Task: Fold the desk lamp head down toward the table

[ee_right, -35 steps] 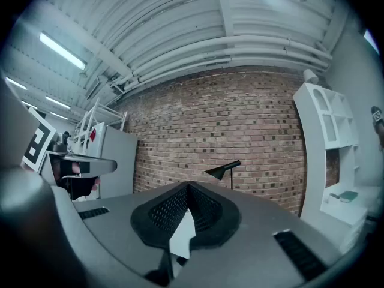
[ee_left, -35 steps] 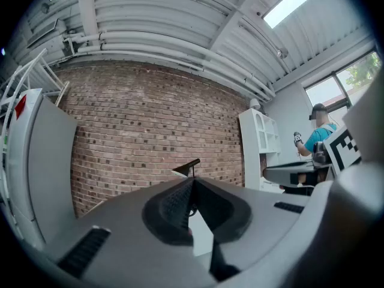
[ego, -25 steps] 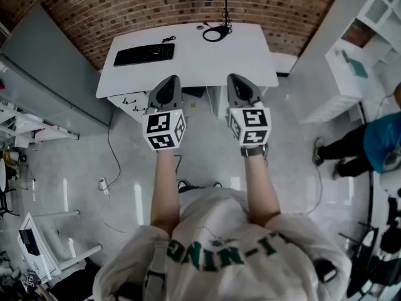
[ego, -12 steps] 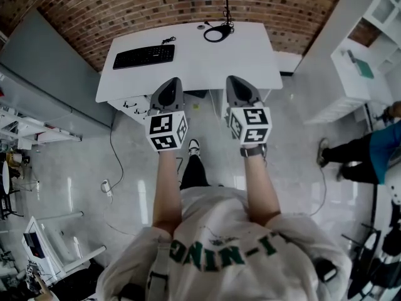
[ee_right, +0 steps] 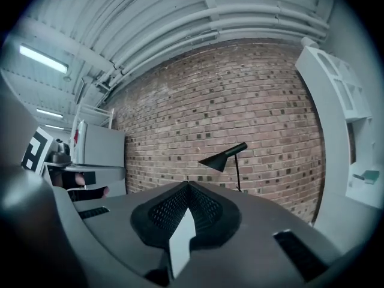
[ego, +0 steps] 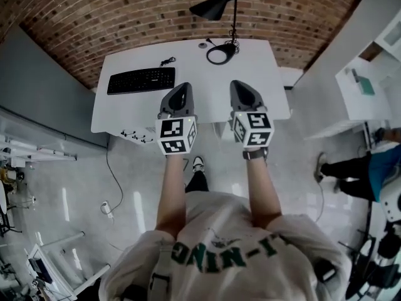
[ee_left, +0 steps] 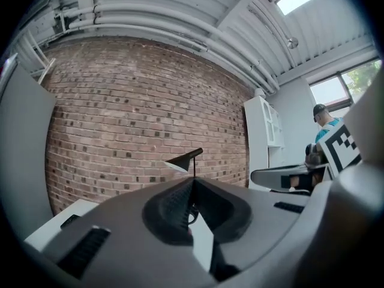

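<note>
- The left gripper [ego: 182,88] and the right gripper [ego: 239,84] sit at the middle of the head view, side by side, and now overlap the near edge of the white desk [ego: 188,61]; earlier they were just short of it.
- In each gripper view the jaws are pressed together with nothing between them.
- The desk lamp [ego: 219,8] stands at the top centre, at the desk's far right corner. Its black cone head is raised and tilted, and it now shows whole instead of cut by the frame.
- Its ring base [ego: 219,53] rests on the desk, well apart from both grippers.
- The keyboard [ego: 141,80] lies at the desk's left.
- The brick wall [ego: 125,11] fills more of the top.
</note>
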